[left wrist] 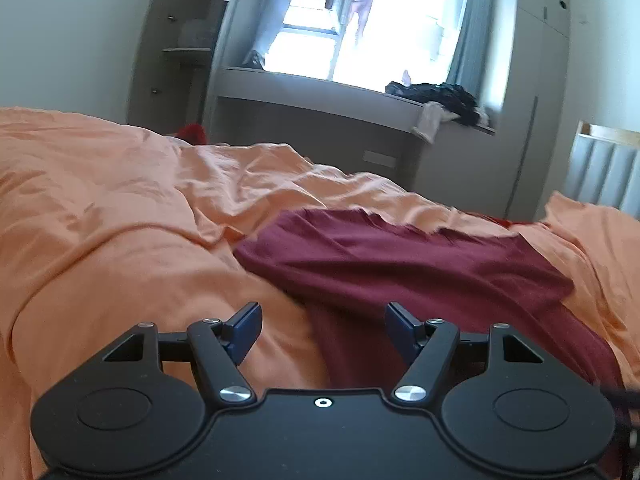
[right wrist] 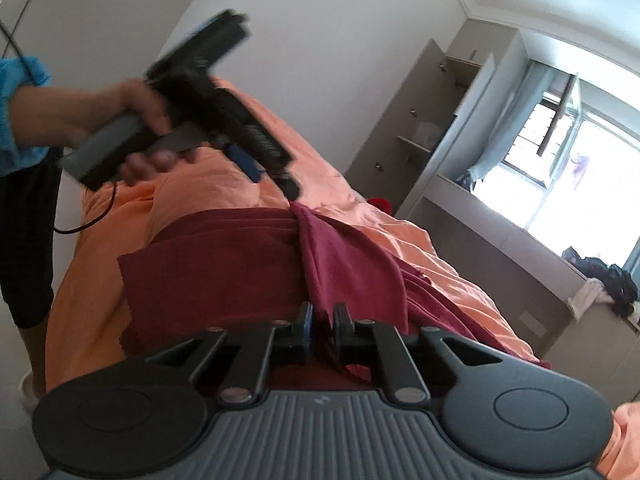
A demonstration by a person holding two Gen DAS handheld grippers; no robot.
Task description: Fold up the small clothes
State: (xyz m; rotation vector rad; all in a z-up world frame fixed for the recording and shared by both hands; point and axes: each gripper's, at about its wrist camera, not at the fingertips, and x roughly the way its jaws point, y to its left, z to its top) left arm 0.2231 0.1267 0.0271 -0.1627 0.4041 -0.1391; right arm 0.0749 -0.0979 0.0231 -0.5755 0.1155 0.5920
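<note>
A dark red garment point(left wrist: 404, 264) lies on the orange bedsheet point(left wrist: 120, 208). My left gripper point(left wrist: 322, 330) is open and empty, just above the garment's near edge. In the right wrist view the garment point(right wrist: 224, 264) is spread flat with one fold of it lifted. My right gripper point(right wrist: 322, 322) is shut on that lifted fold and holds it up. The left gripper also shows in the right wrist view point(right wrist: 276, 172), blurred, held in a hand above the garment's far edge.
A grey window ledge point(left wrist: 320, 96) holds a pile of dark clothes point(left wrist: 440, 98). An open wardrobe point(right wrist: 428, 120) stands beside the bed. A padded headboard point(left wrist: 604, 172) is at the right. The person point(right wrist: 24, 128) stands at the bed's left side.
</note>
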